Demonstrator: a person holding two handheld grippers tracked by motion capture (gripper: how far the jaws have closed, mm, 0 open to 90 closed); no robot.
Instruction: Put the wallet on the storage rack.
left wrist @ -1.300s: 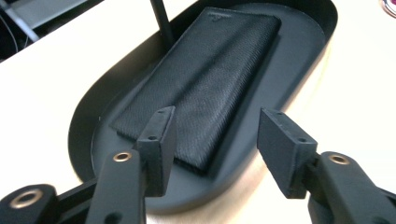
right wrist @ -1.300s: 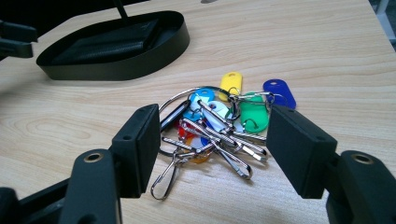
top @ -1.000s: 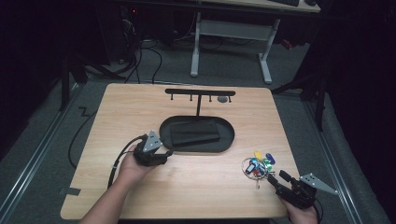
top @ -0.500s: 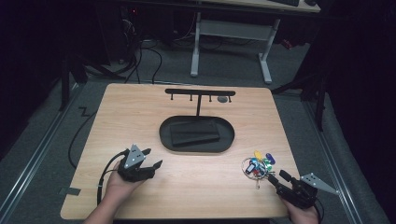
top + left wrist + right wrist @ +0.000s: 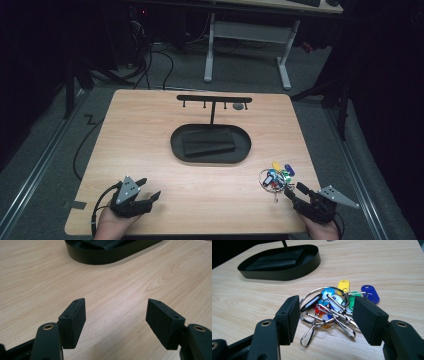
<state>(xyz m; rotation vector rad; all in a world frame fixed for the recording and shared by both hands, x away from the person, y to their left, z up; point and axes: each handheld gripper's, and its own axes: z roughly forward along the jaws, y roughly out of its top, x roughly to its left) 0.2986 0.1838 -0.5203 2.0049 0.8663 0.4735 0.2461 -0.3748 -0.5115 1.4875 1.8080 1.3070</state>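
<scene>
Because the bunch of keys (image 5: 332, 308) lies just right of the black tray (image 5: 210, 145), I hold my right gripper (image 5: 325, 320) spread around it, ready to pinch, while my left gripper (image 5: 115, 322) waits spread over bare table (image 5: 37, 277) left of that tray.

Counts on the table
One oval tray (image 5: 176, 145) is sitting mid-table, one wallet (image 5: 207, 141) inside; one key bunch (image 5: 274, 176) (several coloured tags) is lying near right.

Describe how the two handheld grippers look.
Both are black. The left gripper and right gripper each carry a grey three-cornered plate on top. Their fingers are blocky black pads with small screw holes, on arms with brass-ringed pivots. A black cable trails from the left one.
</scene>
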